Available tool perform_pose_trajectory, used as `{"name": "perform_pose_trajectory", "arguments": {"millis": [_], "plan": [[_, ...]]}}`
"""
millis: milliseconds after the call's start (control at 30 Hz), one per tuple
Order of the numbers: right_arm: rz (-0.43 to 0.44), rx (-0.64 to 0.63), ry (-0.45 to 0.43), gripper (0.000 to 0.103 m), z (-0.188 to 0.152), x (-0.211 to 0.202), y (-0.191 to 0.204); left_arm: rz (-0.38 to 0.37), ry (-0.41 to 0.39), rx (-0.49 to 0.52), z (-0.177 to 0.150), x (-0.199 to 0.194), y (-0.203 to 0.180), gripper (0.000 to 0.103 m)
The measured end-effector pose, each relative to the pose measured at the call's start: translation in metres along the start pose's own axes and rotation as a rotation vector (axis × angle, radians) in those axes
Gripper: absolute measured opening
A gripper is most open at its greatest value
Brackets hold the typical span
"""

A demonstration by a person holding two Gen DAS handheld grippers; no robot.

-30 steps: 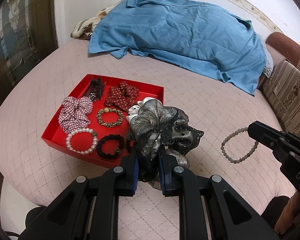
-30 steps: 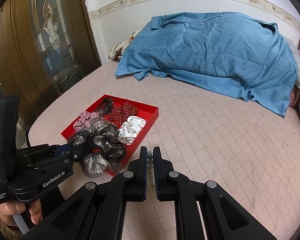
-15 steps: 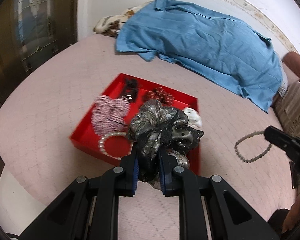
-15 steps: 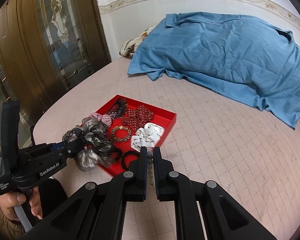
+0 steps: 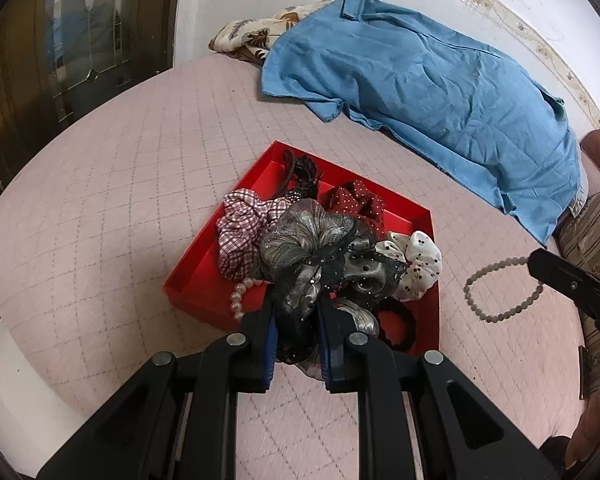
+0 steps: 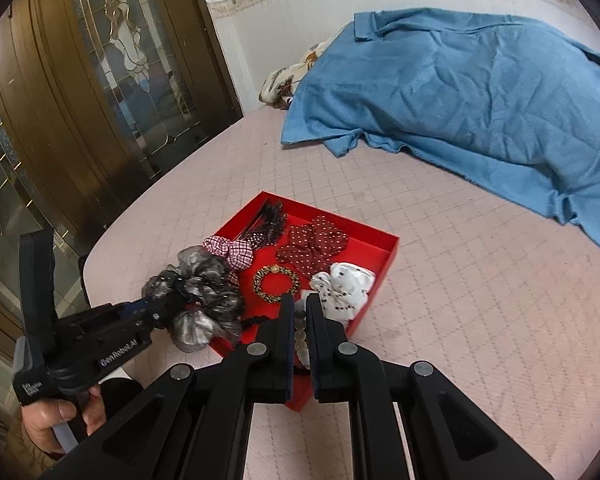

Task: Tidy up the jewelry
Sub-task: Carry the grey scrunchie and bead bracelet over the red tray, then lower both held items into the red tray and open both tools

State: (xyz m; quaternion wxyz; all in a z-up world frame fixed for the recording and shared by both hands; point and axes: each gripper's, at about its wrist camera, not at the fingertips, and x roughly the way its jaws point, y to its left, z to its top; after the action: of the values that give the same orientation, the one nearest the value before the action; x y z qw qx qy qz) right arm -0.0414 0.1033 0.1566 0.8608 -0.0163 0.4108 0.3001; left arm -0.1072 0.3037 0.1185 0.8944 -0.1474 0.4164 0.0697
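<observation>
Over the red tray (image 5: pixel 427 216), my left gripper (image 5: pixel 296 320) is clamped on the silver scrunchie (image 5: pixel 316 248); my right gripper (image 6: pixel 299 322) pinches the bead bracelet (image 5: pixel 496 284) just beside the tray's right edge.

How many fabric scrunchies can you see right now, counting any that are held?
4: the grey scrunchie clamped in the left tool over the red tray; inside it the checked scrunchie, dotted red scrunchie and white scrunchie. More may be hidden.

Pink quilted bed cover (image 6: pixel 440 280) spread w/ a rumpled blue cloth (image 6: pixel 460 92); white wall w/ patterned border (image 6: pixel 340 4) behind; brown door w/ leaded glass (image 6: pixel 100 92) seen at left.
</observation>
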Motion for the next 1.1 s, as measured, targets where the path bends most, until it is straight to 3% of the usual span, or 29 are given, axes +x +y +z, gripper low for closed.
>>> {"name": "perform_pose_trajectory", "arguments": {"millis": [433, 867, 1100], "plan": [[0.029, 0.029, 0.039, 0.007, 0.023, 0.053, 0.002, -0.005, 0.030, 0.007, 0.023, 0.040, 0.000, 0.017], [-0.048, 0.066, 0.038, 0.007, 0.061, 0.106, -0.028, -0.028, 0.042, 0.001, 0.046, 0.074, -0.002, 0.017], [-0.076, 0.101, 0.080, 0.007, 0.061, 0.136, -0.051, 0.007, 0.049, 0.025, 0.064, 0.103, -0.011, 0.017]]}}
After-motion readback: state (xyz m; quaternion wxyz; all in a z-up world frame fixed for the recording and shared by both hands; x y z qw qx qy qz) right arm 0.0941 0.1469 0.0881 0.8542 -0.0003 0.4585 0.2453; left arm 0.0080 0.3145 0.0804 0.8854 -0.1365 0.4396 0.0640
